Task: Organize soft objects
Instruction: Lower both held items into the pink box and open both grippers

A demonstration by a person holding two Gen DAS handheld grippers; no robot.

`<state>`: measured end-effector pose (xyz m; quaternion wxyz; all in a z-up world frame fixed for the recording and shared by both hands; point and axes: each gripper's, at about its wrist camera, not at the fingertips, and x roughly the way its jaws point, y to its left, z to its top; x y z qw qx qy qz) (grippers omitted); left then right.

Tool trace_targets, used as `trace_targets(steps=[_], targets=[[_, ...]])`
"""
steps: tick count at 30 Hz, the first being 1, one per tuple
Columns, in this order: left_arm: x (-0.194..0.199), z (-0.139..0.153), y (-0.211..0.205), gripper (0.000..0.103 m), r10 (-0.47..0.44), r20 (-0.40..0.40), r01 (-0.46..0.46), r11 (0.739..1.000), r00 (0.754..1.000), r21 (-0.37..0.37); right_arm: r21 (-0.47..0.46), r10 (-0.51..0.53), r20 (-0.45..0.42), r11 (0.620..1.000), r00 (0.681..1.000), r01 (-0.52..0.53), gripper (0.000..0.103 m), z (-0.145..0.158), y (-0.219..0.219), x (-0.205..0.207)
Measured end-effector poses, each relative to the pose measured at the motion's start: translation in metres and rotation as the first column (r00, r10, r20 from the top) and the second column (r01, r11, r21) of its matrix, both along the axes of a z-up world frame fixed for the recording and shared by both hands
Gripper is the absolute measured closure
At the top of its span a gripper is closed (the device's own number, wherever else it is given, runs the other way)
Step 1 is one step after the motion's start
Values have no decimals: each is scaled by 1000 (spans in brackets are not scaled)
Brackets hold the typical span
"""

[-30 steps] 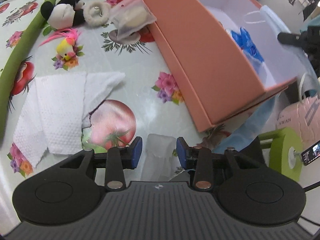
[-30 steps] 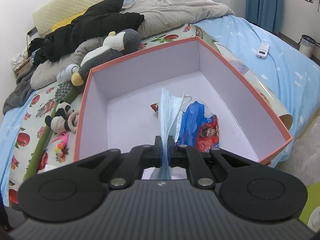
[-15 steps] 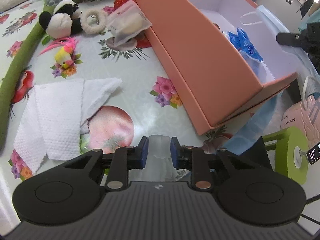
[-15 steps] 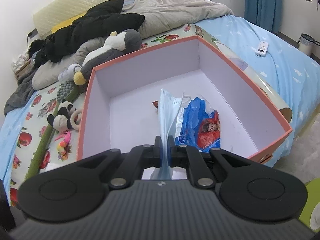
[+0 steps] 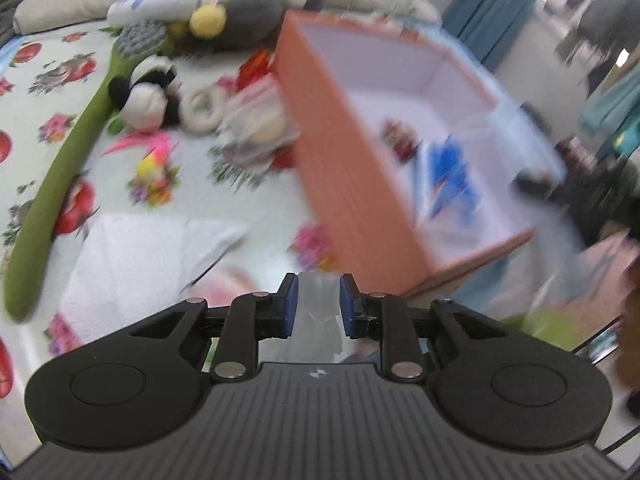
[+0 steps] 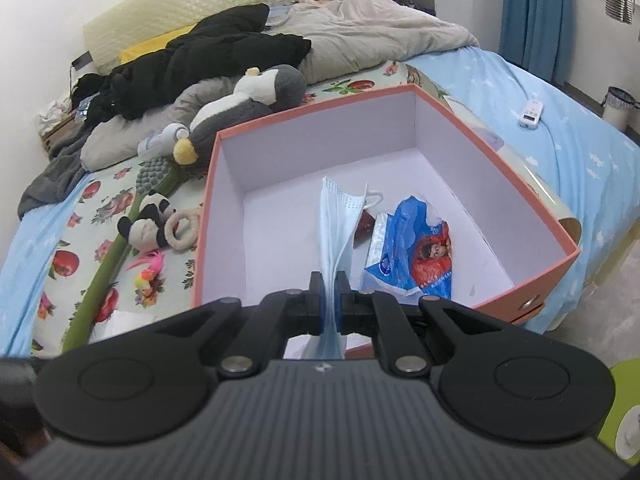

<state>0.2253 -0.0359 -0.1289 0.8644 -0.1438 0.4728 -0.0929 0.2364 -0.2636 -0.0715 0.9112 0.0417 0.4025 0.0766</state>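
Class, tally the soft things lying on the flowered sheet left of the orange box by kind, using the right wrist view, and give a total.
Plush toys: 3, the penguin, the panda, the pink bird.
Rings: 1, the ring.
Long green stalks: 1, the stalk.
Total: 5.

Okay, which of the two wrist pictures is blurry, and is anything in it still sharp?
Left wrist view: motion-smeared across the orange box and panda toy; only the left hand-held gripper and the translucent piece between its pads stay crisp. Right wrist view: sharp throughout, evenly lit, with fisheye bending at the edges.
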Motion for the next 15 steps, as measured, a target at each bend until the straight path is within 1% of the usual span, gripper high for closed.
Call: trace_targets(steps=[3,5,9,13,15], targets=[[12,31,-5,77,-1,79,1,1000,997,5,-11,4,21,1000,1000,-4,94,6,1,1],[23,47,-12,77,-16,114,16,1000,993,1,-7,0,25,1000,1000,0,94,9,-2,5],[45,76,-32,77,-51,175,49,999,983,17,16,-6,27,1000,1000,5,94,14,-10,18],[71,89,-57,77,-101,181,99,995,978,20,29,-24,9,999,1000,24,94,16,-21,37],[88,87,-69,77,-120,160,119,993,980,15,38,-29,-14,999,999,30,94,14,-28,48]])
